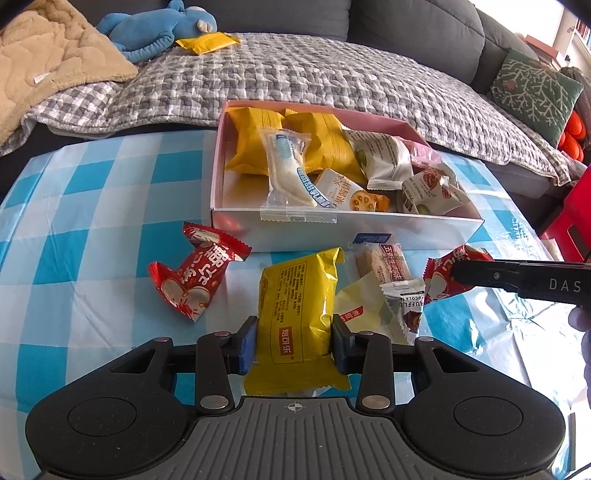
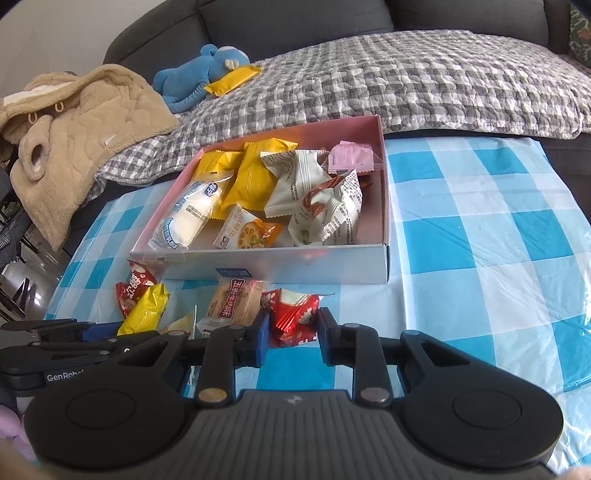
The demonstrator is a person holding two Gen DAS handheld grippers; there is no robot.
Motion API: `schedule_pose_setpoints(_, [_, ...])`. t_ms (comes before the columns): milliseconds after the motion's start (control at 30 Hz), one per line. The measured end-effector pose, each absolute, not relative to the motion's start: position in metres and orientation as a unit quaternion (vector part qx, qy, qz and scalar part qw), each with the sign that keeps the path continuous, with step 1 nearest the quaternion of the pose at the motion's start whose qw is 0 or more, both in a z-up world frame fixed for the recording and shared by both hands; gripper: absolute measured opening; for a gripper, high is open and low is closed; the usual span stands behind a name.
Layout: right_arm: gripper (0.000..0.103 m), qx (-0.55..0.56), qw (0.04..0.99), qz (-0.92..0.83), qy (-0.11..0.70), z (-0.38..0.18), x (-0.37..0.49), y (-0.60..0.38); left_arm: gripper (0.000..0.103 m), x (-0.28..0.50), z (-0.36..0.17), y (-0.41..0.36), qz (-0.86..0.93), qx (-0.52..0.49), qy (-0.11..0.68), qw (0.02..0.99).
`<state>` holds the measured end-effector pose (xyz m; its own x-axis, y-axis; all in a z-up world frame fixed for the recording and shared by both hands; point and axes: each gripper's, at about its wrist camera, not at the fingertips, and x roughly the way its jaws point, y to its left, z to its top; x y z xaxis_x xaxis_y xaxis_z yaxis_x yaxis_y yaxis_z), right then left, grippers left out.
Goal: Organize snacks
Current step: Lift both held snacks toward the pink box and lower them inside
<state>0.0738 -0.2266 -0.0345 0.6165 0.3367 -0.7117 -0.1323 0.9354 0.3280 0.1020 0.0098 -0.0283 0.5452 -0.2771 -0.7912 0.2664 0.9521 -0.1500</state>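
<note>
My left gripper is shut on a yellow snack pack that lies on the checked cloth. My right gripper has its jaws around a red snack pack; the left pad touches it, and a gap shows at the right pad. In the left wrist view the same red pack sits between the right gripper's fingers. The open box behind holds several packs. Another red pack lies left of the yellow one. A brown biscuit pack lies in front of the box.
A white truffle pack and a pale pack lie beside the yellow one. A sofa with a grey quilt, a blue plush toy, a yellow pack and a beige blanket lies behind the table.
</note>
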Motion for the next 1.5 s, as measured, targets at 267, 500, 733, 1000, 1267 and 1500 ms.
schedule_pose_setpoints(267, [0.024, 0.124, 0.891, 0.136, 0.415, -0.028, 0.07, -0.227, 0.037, 0.096, -0.021, 0.01, -0.163, -0.013, 0.447, 0.879])
schedule_pose_setpoints(500, [0.024, 0.13, 0.892, 0.141, 0.41, -0.021, 0.065, -0.226, 0.037, 0.091, -0.012, 0.01, -0.17, -0.019, 0.438, 0.882])
schedule_pose_setpoints(733, [0.024, 0.137, 0.893, 0.147, 0.403, -0.014, 0.062, -0.223, 0.037, 0.087, -0.001, 0.009, -0.175, -0.027, 0.427, 0.887])
schedule_pose_setpoints(1000, [0.024, 0.153, 0.895, 0.149, 0.392, -0.004, 0.063, -0.221, 0.037, 0.09, 0.012, 0.007, -0.174, -0.043, 0.415, 0.892])
schedule_pose_setpoints(1267, [0.024, 0.181, 0.898, 0.141, 0.375, 0.006, 0.07, -0.221, 0.037, 0.105, 0.022, 0.004, -0.165, -0.054, 0.408, 0.896])
schedule_pose_setpoints(1500, [0.024, 0.184, 0.902, 0.145, 0.364, 0.008, 0.081, -0.217, 0.037, 0.132, 0.022, -0.001, -0.163, -0.061, 0.406, 0.897])
